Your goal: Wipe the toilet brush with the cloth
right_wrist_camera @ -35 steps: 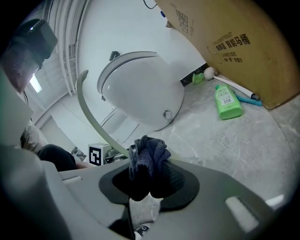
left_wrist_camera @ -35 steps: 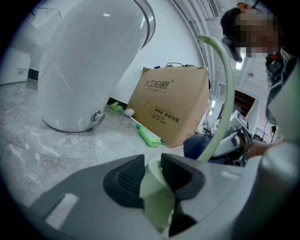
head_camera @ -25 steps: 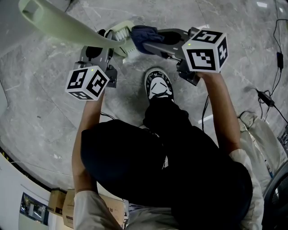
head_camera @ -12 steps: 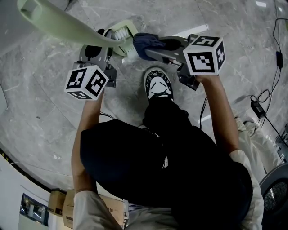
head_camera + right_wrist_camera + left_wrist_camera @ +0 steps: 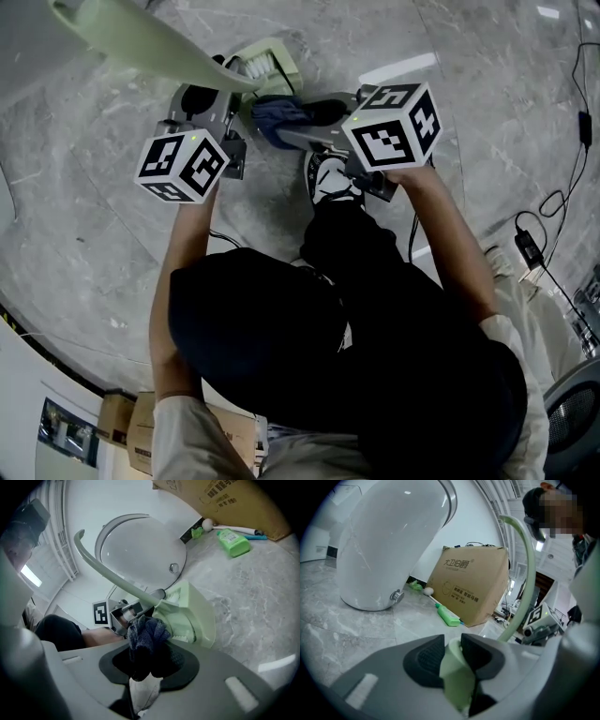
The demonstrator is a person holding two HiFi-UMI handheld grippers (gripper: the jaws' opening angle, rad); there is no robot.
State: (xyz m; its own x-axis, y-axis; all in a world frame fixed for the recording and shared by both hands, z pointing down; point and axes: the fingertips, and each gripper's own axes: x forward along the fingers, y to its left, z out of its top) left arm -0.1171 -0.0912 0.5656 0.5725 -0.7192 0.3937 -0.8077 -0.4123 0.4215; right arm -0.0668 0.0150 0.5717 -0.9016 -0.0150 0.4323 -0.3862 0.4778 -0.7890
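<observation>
Left gripper [image 5: 454, 660] is clenched on the toilet brush [image 5: 187, 613] handle, and right gripper [image 5: 147, 667] is grasping the cloth [image 5: 146, 632]. We see the brush head dead ahead of the cloth, touching. The handle runs off up-left, so the right side is nearer.

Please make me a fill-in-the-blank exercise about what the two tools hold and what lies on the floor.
The left tool grips the toilet brush by its ____.
The right tool holds a dark blue ____.
A green bottle lies on the floor beside a ____ box.
Missing: handle; cloth; cardboard.
</observation>
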